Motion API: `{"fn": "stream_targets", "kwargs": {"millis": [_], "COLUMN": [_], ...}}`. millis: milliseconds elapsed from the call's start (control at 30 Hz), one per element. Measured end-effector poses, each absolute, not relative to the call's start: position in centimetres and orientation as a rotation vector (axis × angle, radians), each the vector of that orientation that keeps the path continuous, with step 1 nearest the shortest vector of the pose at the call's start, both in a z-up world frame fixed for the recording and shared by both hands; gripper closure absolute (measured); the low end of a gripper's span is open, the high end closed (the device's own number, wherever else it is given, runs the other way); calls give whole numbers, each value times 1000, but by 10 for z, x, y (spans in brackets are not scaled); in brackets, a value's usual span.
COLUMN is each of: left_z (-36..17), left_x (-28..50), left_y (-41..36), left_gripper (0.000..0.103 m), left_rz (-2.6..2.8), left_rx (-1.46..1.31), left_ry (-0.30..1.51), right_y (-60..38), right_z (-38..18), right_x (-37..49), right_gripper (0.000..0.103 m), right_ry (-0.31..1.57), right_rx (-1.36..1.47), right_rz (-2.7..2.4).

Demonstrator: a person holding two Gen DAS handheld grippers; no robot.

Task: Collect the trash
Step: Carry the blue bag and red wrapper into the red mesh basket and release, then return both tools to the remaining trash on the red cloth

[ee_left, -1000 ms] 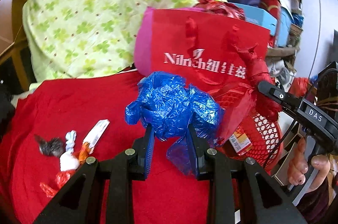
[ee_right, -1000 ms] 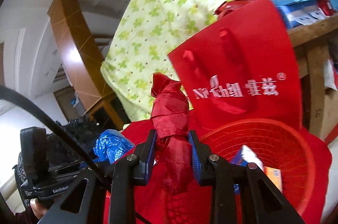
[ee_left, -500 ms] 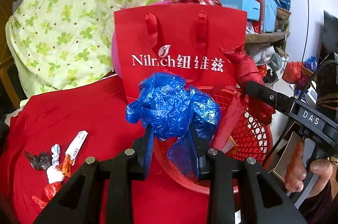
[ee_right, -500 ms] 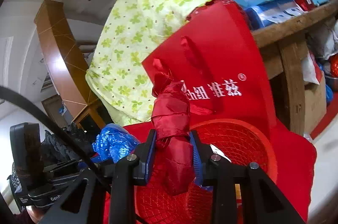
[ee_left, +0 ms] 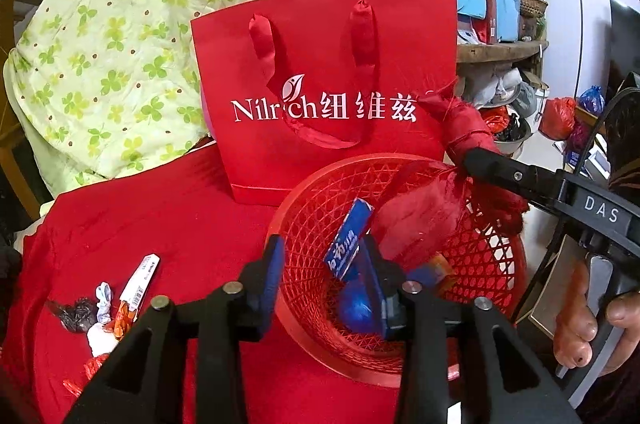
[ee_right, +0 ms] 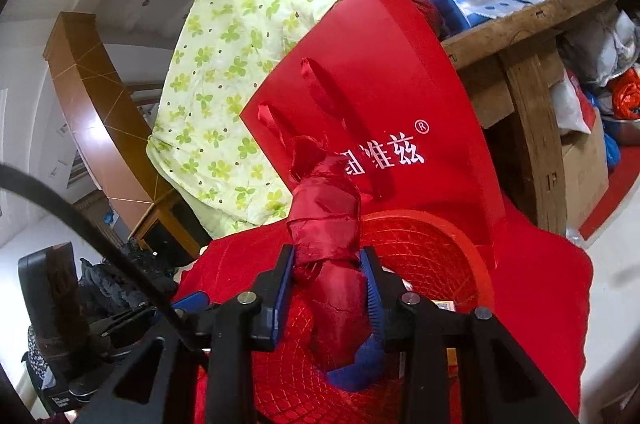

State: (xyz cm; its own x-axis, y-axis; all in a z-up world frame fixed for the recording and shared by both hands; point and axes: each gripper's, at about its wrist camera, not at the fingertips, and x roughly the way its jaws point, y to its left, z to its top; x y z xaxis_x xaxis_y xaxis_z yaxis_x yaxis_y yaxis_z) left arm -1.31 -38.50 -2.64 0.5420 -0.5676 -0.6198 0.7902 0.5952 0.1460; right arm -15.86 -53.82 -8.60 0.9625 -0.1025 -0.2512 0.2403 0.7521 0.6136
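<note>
Change: blue plastic wad (ee_left: pixel 356 300) had left the left gripper (ee_left: pixel 324 280) since a second earlier and lay in the red basket (ee_left: pixel 316 199).
Left jaws: had just been opening; stood apart over the basket's near rim, nothing pressed between them.
Right jaws: right gripper (ee_right: pixel 330 284) had just been easing open, yet the red wrapper bundle (ee_right: pixel 328 224) still sat clamped between the pads, above the basket.
Basket: near the table's right edge, before a red gift bag (ee_left: pixel 320 71).
Loose wrappers (ee_left: pixel 116 304): near the table's left edge on the red cloth (ee_left: pixel 160 216).
</note>
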Motion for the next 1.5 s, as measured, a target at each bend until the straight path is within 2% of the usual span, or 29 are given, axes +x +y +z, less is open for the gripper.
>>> {"fn": "stream_targets", "kwargs": {"millis": [67,100,133,200,400,733,1067,1500], "left_z": [-27,-27,-27,-26,-23,-11,-1,-6], "left_x": [-13,-13,-14,-15,-11,13,36,50], "left_y": [-385,-384,-384,-380,-354,-279,-218,-185], "left_gripper": [53,51,50,40,29,27,26,25], "left_rz": [-828,-821,-815,-793,-713,-506,-400,-353], "left_rx": [442,447,451,465,482,481,412,383], "left_ry": [555,548,542,518,466,412,414,427], "right_y": [-538,-537,-536,-534,-522,-466,-407,-369], "right_z": [-87,-87,-87,-85,-74,-47,-43,-51], "right_x": [-158,-158,-159,-159,-156,-117,-52,-10], "right_gripper": [53,39,37,37,37,37,37,37], "right_ry": [211,206,198,185,111,37,108,180], "right_rx": [702,704,701,689,674,581,535,523], "right_rz": [-193,-193,-196,-190,-156,-36,49,97]}}
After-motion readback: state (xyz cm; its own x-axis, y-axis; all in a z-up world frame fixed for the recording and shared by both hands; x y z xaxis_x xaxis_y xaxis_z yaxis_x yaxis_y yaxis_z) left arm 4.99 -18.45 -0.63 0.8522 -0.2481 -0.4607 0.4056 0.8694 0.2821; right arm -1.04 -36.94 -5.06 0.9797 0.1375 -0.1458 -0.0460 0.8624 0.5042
